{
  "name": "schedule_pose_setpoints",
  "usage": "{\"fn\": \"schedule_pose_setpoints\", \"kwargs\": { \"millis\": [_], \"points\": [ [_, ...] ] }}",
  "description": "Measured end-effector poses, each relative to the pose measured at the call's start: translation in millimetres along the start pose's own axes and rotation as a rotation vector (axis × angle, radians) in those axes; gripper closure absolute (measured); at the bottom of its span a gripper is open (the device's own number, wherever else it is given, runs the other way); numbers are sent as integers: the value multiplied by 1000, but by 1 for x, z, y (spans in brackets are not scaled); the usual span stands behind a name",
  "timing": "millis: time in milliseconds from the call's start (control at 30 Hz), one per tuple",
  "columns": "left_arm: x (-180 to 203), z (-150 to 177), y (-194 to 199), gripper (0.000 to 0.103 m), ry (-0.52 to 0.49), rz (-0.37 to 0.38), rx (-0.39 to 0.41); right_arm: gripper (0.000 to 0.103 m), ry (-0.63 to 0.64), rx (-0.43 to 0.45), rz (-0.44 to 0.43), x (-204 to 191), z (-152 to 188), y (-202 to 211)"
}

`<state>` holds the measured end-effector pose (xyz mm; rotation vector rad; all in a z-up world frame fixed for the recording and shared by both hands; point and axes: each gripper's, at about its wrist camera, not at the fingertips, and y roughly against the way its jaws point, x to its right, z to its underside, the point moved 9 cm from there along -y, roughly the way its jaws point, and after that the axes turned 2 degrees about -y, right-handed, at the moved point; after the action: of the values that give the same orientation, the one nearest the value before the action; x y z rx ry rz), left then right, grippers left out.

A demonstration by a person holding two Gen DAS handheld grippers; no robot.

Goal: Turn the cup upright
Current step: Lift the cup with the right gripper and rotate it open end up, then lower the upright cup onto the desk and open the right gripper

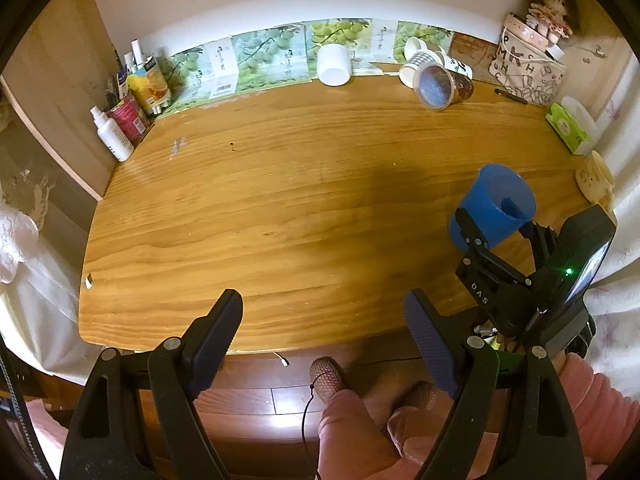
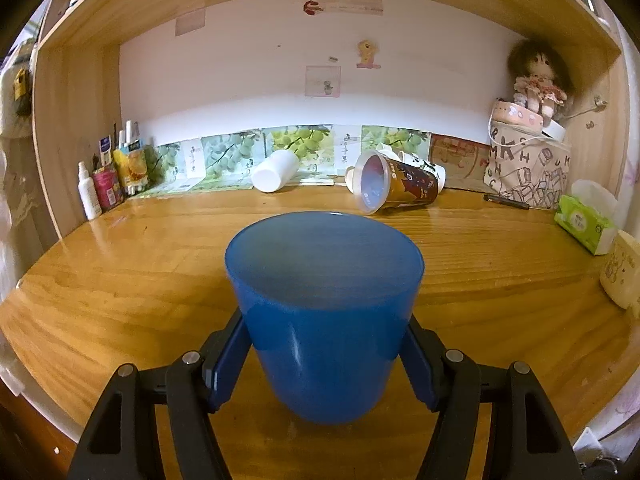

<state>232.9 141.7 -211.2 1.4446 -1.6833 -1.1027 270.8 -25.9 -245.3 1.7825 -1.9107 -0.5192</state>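
Blue cup (image 2: 324, 320): we see it clamped between the 2 pads of the right gripper (image 2: 324, 364), mouth up and wider than its base; in the left wrist view it leans a little.

Cup position: near the front right part of the wooden desk (image 1: 280, 208); we cannot tell whether its base touches the wood or hangs just above it.

Right gripper: closed on the cup's lower sides, 1 pad on each flank.

Left gripper (image 1: 324, 340): fingers wide apart, holding nothing, at the desk's front edge, well apart from the cup.

Progress: we judge the turn itself nearly done, since the rim faces up.

Left to do: we judge that settling the cup level on the desk and letting go remain.

Background: 1 white cup (image 2: 275, 171) and 1 patterned cup (image 2: 394, 187) lie on their sides by the back wall.
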Motion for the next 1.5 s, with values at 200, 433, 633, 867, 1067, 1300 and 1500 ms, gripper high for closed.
{"fn": "schedule_pose_setpoints", "kwargs": {
  "millis": [200,433,633,867,1067,1300,1500],
  "points": [
    [5,2,0,17,-6,14,-1,33,1,-10,-4,1,3,5],
    [8,8,-1,17,-4,13,-9,29,39,-46,-15,-2,8,7],
    [14,13,-2,17,-4,13,-17,23,53,-106,-22,-2,21,8],
    [18,22,-11,17,32,30,-41,23,38,-223,-48,3,43,22],
    [18,22,-27,17,82,49,-73,22,3,-364,-35,15,75,53],
    [33,10,-37,17,58,95,-78,20,-133,-535,9,35,84,87],
    [47,-3,-23,17,49,118,-52,14,-232,-591,51,52,55,119]
  ]
}}
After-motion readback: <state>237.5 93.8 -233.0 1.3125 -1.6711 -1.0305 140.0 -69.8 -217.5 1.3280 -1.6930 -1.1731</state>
